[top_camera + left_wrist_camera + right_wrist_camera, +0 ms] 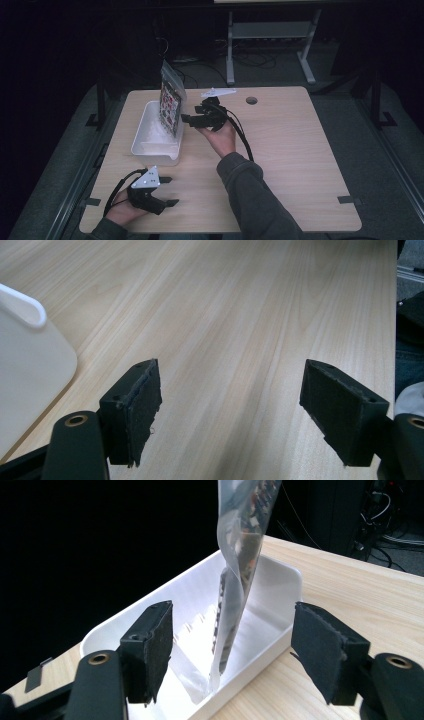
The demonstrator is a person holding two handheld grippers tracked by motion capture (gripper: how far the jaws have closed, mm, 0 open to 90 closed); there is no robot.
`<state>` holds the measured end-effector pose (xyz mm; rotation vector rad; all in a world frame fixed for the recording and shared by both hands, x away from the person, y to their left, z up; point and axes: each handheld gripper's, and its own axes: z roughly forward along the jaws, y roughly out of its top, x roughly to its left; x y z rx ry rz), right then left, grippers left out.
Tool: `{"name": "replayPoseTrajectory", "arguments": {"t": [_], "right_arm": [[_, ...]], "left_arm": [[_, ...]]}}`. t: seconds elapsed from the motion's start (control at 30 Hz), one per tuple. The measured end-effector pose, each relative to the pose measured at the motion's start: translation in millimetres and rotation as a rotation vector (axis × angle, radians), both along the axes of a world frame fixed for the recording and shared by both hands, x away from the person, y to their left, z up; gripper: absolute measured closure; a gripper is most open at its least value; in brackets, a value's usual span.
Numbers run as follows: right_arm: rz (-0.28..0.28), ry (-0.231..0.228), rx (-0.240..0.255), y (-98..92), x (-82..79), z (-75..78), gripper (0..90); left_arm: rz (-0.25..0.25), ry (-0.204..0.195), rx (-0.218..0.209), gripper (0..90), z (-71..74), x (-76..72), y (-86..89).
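A clear plastic bag (170, 102) with a printed card inside stands on edge in a white tray (145, 142) at the table's left; it also rises from the tray (270, 587) as the bag (240, 555) in the right gripper view. My right gripper (186, 118) sits just right of the bag, jaws open and pointing at it, nothing between the pads (320, 652). My left gripper (170, 190) rests near the front left edge, open over bare wood, pads (142, 405) apart and empty.
The tray's rounded corner (30, 360) lies left of the left gripper. The wooden table (290, 150) has a cable hole (251, 100) near its far edge. A metal frame (270, 35) stands on the dark floor behind.
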<state>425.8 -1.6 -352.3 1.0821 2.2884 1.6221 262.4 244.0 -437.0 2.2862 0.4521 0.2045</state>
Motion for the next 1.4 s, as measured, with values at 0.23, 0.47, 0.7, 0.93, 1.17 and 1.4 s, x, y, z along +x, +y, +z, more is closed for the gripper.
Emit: {"name": "replayPoseTrajectory", "arguments": {"t": [0.23, 0.47, 0.7, 0.93, 1.17, 1.4], "right_arm": [[0.02, 0.008, 0.008, -23.1, -8.4, -1.5, 31.1], [0.026, 0.016, 0.015, -47.5, -18.6, -3.1, 30.4], [0.026, 0.019, 0.027, -70.4, -30.4, -6.7, 29.0], [0.022, 0.028, 0.02, -90.3, -42.4, -12.3, 28.5], [0.01, 0.042, 0.027, -113.4, -57.3, -20.5, 28.0], [0.009, 0.048, 0.027, -127.7, -75.0, -31.5, 28.0]], "left_arm": [[0.003, 0.006, 0.002, 23.9, -1.5, 1.3, -0.5], [0.008, 0.006, 0.004, 23.9, -2.2, 2.6, -0.8], [0.006, 0.012, -0.01, 23.8, -0.2, 1.9, -1.7], [0.01, 0.014, -0.006, 23.6, -1.3, 2.5, -1.9], [0.011, 0.015, -0.004, 23.4, -1.9, 2.9, -2.6], [0.009, 0.014, -0.001, 23.3, -1.9, 3.1, -2.8]]}}
